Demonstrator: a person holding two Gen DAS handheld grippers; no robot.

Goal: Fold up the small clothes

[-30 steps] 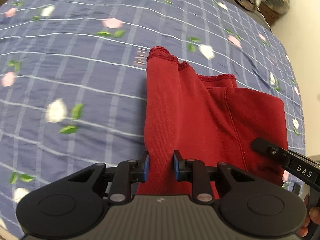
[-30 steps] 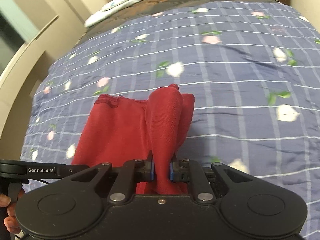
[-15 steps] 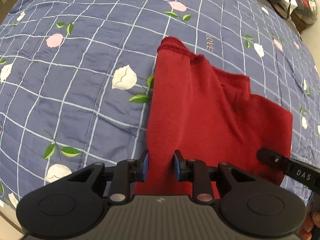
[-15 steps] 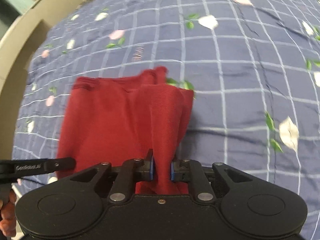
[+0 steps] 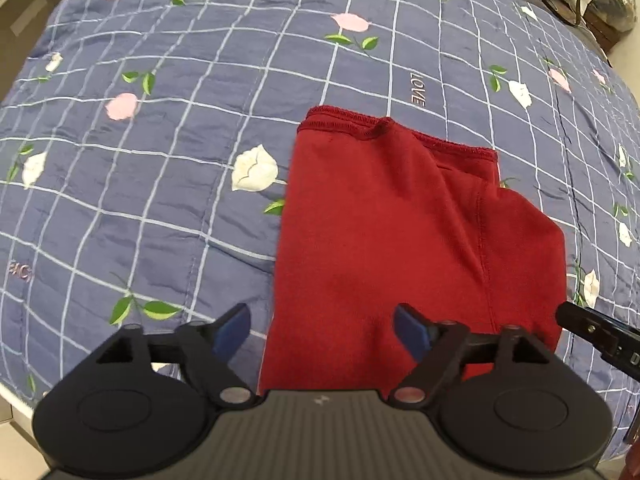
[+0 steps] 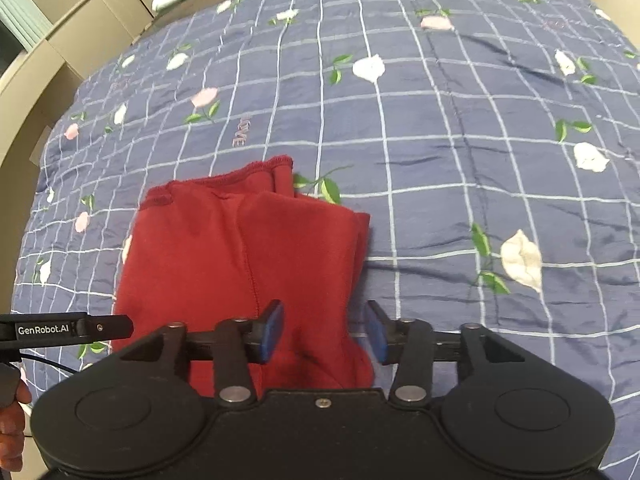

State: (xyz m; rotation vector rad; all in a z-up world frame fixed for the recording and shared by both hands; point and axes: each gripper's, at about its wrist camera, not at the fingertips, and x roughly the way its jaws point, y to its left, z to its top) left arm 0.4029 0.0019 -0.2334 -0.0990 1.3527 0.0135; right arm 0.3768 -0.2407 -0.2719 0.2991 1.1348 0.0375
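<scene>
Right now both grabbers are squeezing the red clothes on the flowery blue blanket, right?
Not quite. Both grabbers are open: the left gripper and the right gripper have let go, as both wrist views show. The red clothes do lie on the flowery blue blanket.

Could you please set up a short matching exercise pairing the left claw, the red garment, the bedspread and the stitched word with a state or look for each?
Things:
1. left claw
2. red garment
3. bedspread
4. stitched word

States or looks:
A. blue check with flowers
B. reads LOVE
C. open, holding nothing
D. folded, lying flat

Pairs: 1-C, 2-D, 3-A, 4-B
</scene>
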